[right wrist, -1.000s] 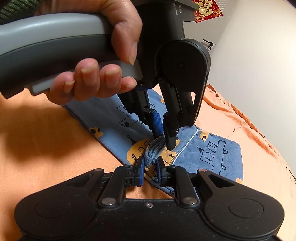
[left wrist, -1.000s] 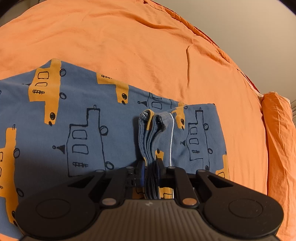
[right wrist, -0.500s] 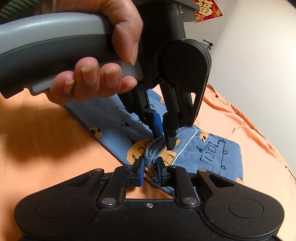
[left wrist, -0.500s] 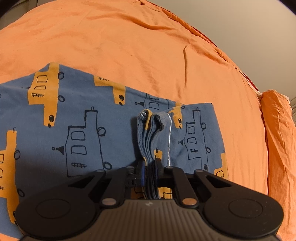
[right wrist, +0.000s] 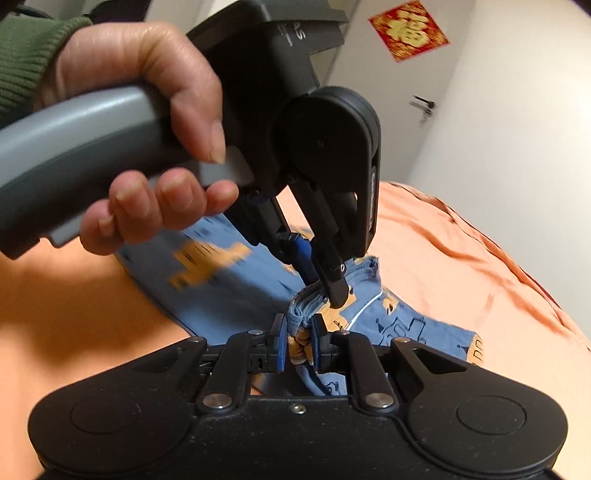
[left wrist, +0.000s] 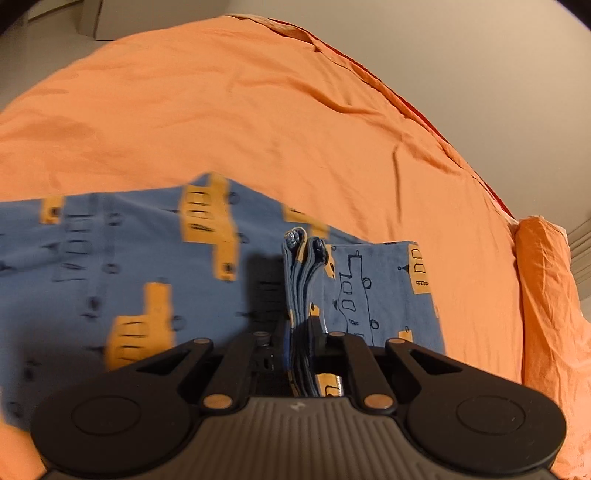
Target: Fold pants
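The blue pants (left wrist: 147, 280) with yellow vehicle prints lie on the orange bedsheet (left wrist: 258, 122). My left gripper (left wrist: 300, 343) is shut on a bunched stack of hem layers (left wrist: 301, 266) and holds it lifted above the flat fabric. In the right wrist view my right gripper (right wrist: 298, 343) is shut on the same bunch of pants (right wrist: 406, 325) close beside the left gripper (right wrist: 325, 284), whose dark fingers pinch the fabric from above. A hand (right wrist: 147, 140) holds the left gripper's grey handle.
An orange pillow (left wrist: 550, 295) lies at the right edge of the bed. A pale wall (right wrist: 517, 129) runs behind the bed with a red paper decoration (right wrist: 408, 29) and a door handle (right wrist: 424, 105).
Both grippers have risen and shifted with the gripped hem. The pants are pulled along the sheet and blurred by motion, and more of the bed shows behind them.
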